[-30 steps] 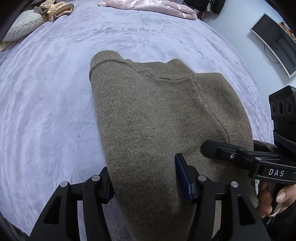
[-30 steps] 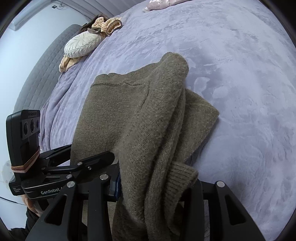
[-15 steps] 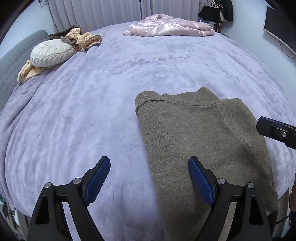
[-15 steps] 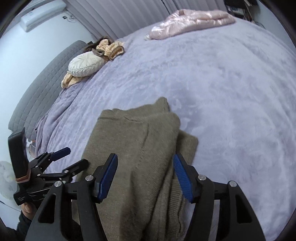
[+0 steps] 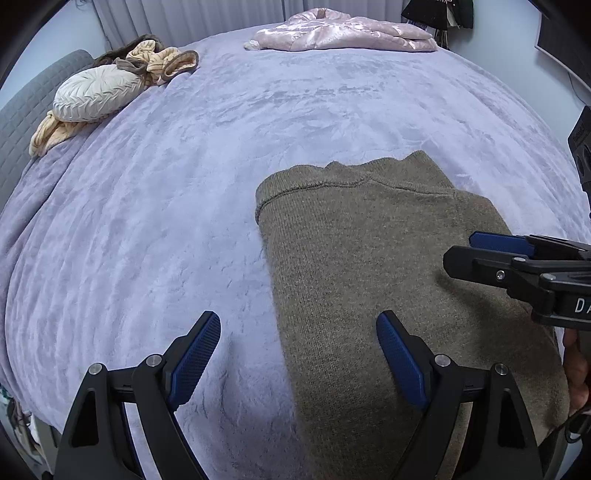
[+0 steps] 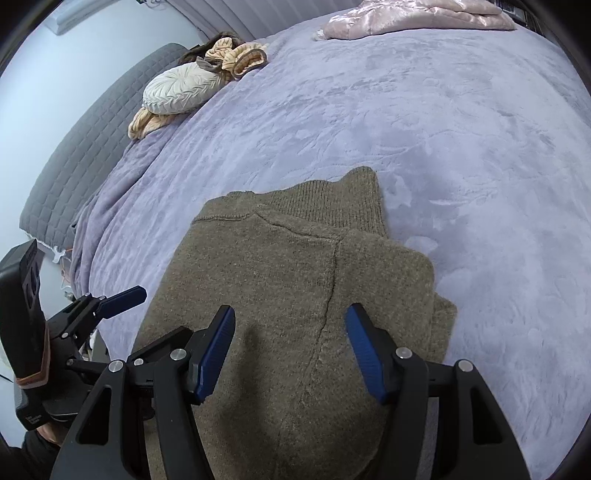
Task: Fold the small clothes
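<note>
Right wrist view has the olive knit sweater (image 6: pixel 280 295) pretty much filling the bottom half. It's lying on the lavender bedspread (image 6: pixel 424 122), near my edge of the bed, with both sides turned in so it makes a long narrow strip. The ribbed collar (image 6: pixel 332 203) points away from me, and a seam runs down the top layer. Thick, fuzzy knit, so I'd guess it stays put but won't crease sharply. On the right a bit of the under layer sticks out past the fold, so it isn't perfectly squared.

My right gripper (image 6: pixel 290 349) hovers over the middle with its jaws apart and nothing between the blue pads. From the left wrist view, the left gripper (image 5: pixel 297 354) is spread wide too, straddling the sweater's left edge, not gripping anything. My read: both have let go so the fold can settle, and the lengthwise fold comes next.

Farther out there's a round cream cushion (image 5: pixel 94 95) by the grey headboard (image 6: pixel 85 147) and a pink satin garment (image 5: pixel 343 35) at the far side.
</note>
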